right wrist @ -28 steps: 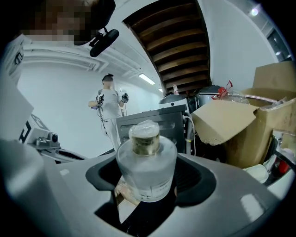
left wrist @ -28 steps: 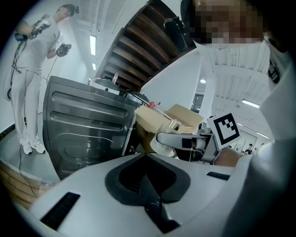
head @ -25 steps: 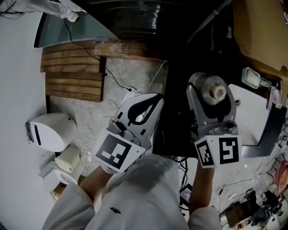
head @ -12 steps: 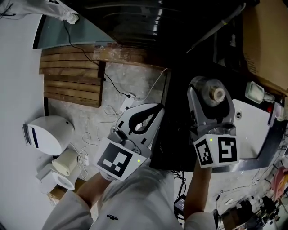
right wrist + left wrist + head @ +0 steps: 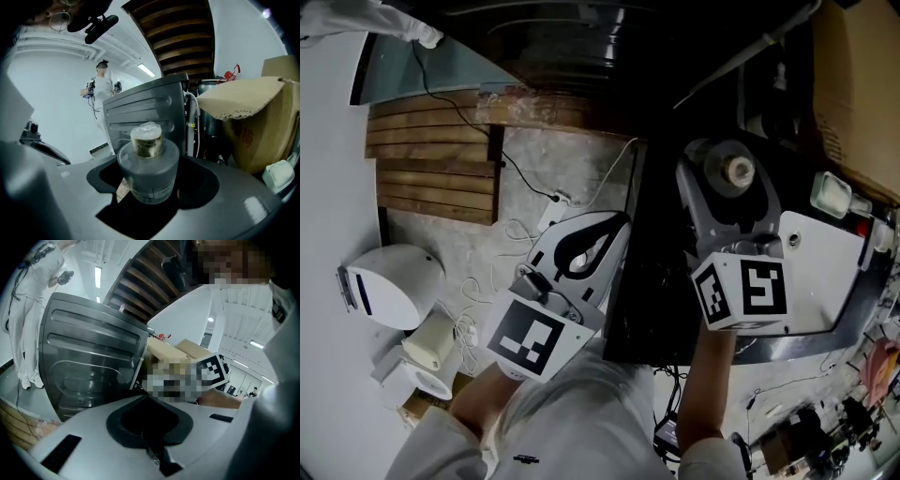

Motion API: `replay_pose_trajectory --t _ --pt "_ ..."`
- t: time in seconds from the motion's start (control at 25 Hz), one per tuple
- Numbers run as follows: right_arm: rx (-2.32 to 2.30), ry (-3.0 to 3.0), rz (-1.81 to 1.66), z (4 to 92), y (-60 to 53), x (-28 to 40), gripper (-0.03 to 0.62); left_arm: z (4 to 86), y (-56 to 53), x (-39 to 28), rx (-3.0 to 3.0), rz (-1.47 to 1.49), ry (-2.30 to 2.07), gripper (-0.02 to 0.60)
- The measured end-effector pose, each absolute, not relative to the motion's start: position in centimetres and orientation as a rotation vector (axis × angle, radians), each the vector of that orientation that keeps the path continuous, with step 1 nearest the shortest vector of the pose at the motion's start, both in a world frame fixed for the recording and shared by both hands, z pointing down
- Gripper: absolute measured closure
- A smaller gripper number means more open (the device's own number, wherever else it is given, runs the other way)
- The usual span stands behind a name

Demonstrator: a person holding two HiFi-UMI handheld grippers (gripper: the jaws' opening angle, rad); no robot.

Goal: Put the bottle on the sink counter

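A small grey bottle (image 5: 730, 174) with a pale cap sits between the jaws of my right gripper (image 5: 724, 199), which is shut on it. In the right gripper view the bottle (image 5: 148, 169) stands upright between the jaws, cap pointing away. It hangs over a dark gap just left of the white sink counter (image 5: 822, 274). My left gripper (image 5: 579, 247) is lower left, over the stone floor. Its jaws are shut with nothing between them in the left gripper view (image 5: 151, 453).
A cardboard box (image 5: 855, 82) and a white lidded tub (image 5: 830, 194) stand at the counter's far side. A dark metal appliance (image 5: 89, 366) rises ahead. On the floor lie wooden slats (image 5: 431, 178), white cables (image 5: 551, 204) and a round white device (image 5: 389, 286).
My right gripper has carried the bottle a little forward and left, away from my body. The left gripper has drifted slightly left and down. Both stay shut.
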State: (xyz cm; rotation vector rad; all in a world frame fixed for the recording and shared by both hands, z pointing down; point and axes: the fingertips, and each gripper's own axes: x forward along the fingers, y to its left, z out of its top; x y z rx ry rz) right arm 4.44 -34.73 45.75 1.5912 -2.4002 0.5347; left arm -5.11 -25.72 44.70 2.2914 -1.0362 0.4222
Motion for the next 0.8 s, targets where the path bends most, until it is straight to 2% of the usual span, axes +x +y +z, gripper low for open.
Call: replay_pose_trajectory --t 0.8 --pt "1.572 -2.298 0.589 51.9 -38.4 3.6 0.247 48.4 -27.8 -5.3 2.279 0.415 -1.035 0.574"
